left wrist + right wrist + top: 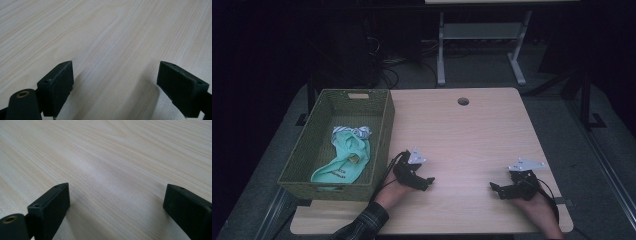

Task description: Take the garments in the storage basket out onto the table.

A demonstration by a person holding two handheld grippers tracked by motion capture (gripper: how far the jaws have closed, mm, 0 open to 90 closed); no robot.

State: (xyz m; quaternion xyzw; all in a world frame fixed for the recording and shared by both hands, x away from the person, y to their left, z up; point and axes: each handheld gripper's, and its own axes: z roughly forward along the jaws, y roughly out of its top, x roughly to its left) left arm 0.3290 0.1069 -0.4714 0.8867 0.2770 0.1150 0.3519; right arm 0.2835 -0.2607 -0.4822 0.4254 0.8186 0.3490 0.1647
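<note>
- On the bench [462, 135], near its front edge, both tools rest low with nothing in hand: the left tool [428, 181] and right tool [493, 187] point toward each other, apparently parked between moves.
- Left tool's jaws stand wide, released, over bare wood [112, 50]; the right tool's too [112, 170].
- A mint cloth [343, 160] lies crumpled in the green basket [382, 135], likely dropped there for keeping, with a striped cloth [352, 131] at its far end.
- From the left tool the mint cloth sits at ten o'clock, near, behind the basket wall; from the right tool, nine o'clock, well apart.
</note>
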